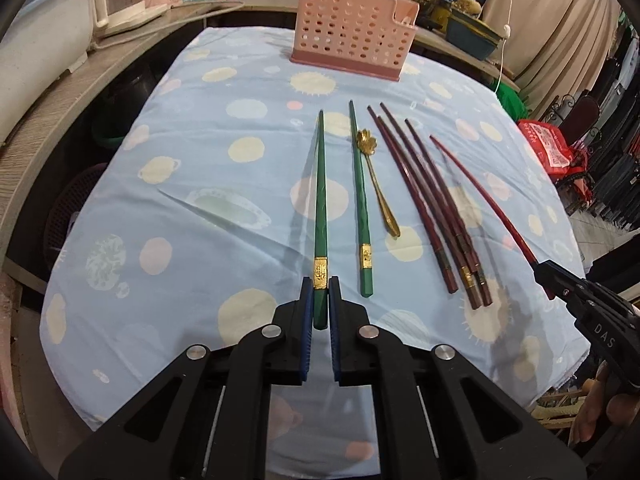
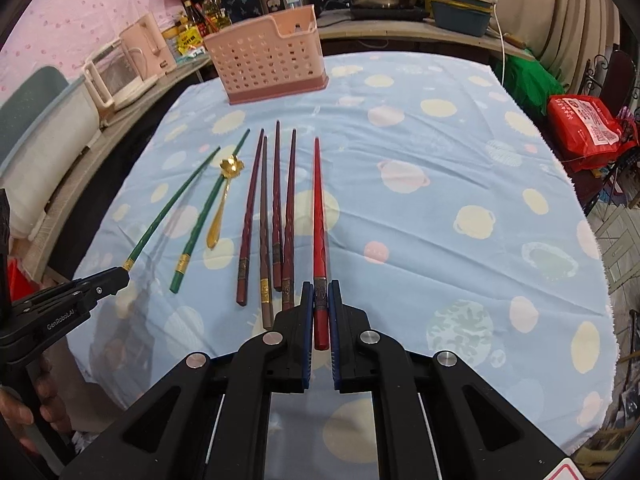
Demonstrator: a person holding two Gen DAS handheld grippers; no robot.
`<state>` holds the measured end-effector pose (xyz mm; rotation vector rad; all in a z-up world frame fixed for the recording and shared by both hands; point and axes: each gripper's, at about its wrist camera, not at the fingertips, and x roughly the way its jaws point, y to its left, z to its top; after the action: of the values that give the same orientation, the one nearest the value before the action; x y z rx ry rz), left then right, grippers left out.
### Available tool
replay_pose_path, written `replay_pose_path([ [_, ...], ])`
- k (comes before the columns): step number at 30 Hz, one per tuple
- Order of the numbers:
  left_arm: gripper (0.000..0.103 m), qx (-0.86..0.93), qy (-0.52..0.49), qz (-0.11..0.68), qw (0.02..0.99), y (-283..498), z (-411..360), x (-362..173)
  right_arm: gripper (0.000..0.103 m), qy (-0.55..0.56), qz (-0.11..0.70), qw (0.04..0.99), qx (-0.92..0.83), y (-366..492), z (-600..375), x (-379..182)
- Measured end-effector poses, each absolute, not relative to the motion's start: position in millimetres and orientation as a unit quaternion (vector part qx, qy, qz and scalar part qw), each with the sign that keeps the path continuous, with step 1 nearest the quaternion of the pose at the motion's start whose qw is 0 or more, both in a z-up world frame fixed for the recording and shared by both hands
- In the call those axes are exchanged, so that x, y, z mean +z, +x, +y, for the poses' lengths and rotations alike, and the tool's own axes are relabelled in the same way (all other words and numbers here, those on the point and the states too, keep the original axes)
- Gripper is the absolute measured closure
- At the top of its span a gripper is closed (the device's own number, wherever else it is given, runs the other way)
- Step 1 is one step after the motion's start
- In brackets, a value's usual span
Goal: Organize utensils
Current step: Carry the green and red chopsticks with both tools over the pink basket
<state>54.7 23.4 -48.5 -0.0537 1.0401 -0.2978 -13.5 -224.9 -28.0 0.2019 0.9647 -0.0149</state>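
Your left gripper (image 1: 320, 292) has its jaws clamped on the gold-banded end of a green chopstick (image 1: 320, 208); your right gripper (image 2: 320, 296) pinches a red chopstick (image 2: 319, 216) the same way. A second green chopstick (image 1: 360, 200), a gold spoon (image 1: 378, 184) and four dark red chopsticks (image 1: 432, 208) lie on the cloth-covered surface (image 1: 180, 184), the pink holder (image 1: 352, 36) at its far end.

The right half of the tabletop (image 2: 460, 208) lies bare, open for a tool to pass. The left-centre is crowded: green chopstick (image 2: 204, 216), gold spoon (image 2: 222, 204) and four dark red chopsticks (image 2: 276, 216) lie side by side with only narrow gaps between them. At the far edge the pink basket (image 2: 266, 60) stands upright. Between the chopstick tips and the basket runs a clear strip of cloth.
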Motion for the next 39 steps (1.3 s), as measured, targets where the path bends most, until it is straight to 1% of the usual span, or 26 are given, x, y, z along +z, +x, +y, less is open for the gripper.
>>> replay_pose_path([
  [10,0.096,-0.146,-0.047,0.428,0.890,42.3,39.0,21.6,0.096,0.116,0.383,0.916,0.000,-31.8,-235.6,44.8],
  [16,0.096,-0.148,-0.050,0.377,0.913,57.0,45.2,71.6,0.096,0.121,0.334,0.935,0.006,-17.2,-241.5,90.7],
  [25,0.096,-0.145,-0.034,0.317,0.937,110.5,38.3,126.2,0.096,0.107,0.286,0.952,0.010,38.5,-246.4,139.2],
  [39,0.096,-0.139,-0.011,0.229,0.963,214.4,7.2,206.5,0.096,0.095,0.216,0.972,0.015,157.2,-249.1,204.8],
])
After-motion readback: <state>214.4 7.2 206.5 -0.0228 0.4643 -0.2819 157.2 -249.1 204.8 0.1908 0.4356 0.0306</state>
